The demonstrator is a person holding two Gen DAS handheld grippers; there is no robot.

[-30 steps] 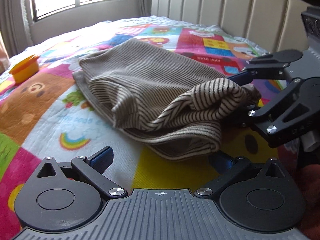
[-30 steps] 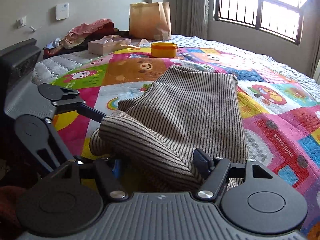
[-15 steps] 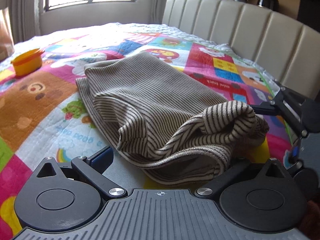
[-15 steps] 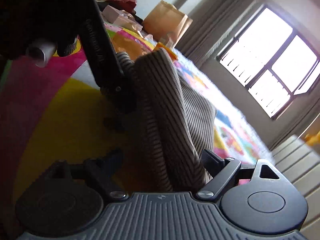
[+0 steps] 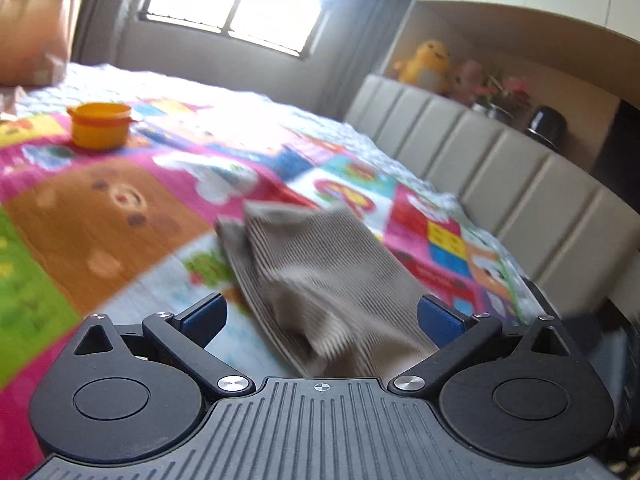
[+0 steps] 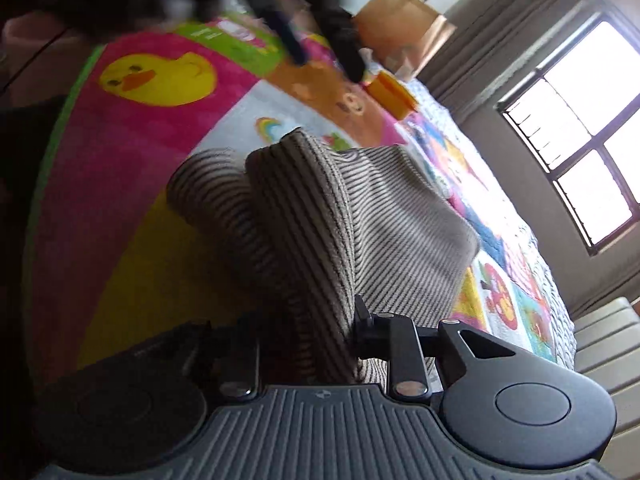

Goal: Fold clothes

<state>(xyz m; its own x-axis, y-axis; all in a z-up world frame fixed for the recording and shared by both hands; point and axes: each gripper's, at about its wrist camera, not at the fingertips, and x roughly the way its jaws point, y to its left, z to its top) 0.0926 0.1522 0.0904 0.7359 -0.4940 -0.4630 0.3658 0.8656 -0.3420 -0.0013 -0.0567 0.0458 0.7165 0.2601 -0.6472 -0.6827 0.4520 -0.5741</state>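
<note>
A brown and cream striped garment (image 5: 320, 272) lies folded on the colourful cartoon quilt (image 5: 100, 208). In the left wrist view my left gripper (image 5: 320, 318) is open, raised above the garment's near end, with both blue pads bare. In the right wrist view, which is rolled sideways, my right gripper (image 6: 308, 336) is shut on a thick fold of the garment (image 6: 320, 220) at its near end. The left gripper shows as a dark blur (image 6: 312, 20) at the top of that view.
An orange tub (image 5: 100, 126) sits on the quilt at the far left, with a brown paper bag (image 5: 32, 32) beyond it. A padded beige headboard (image 5: 500, 168) runs along the right, with plush toys on the ledge above. A bright window is behind.
My left gripper has lifted up and back from the garment and stays open. My right gripper has closed on the garment's fold and rolled sideways.
</note>
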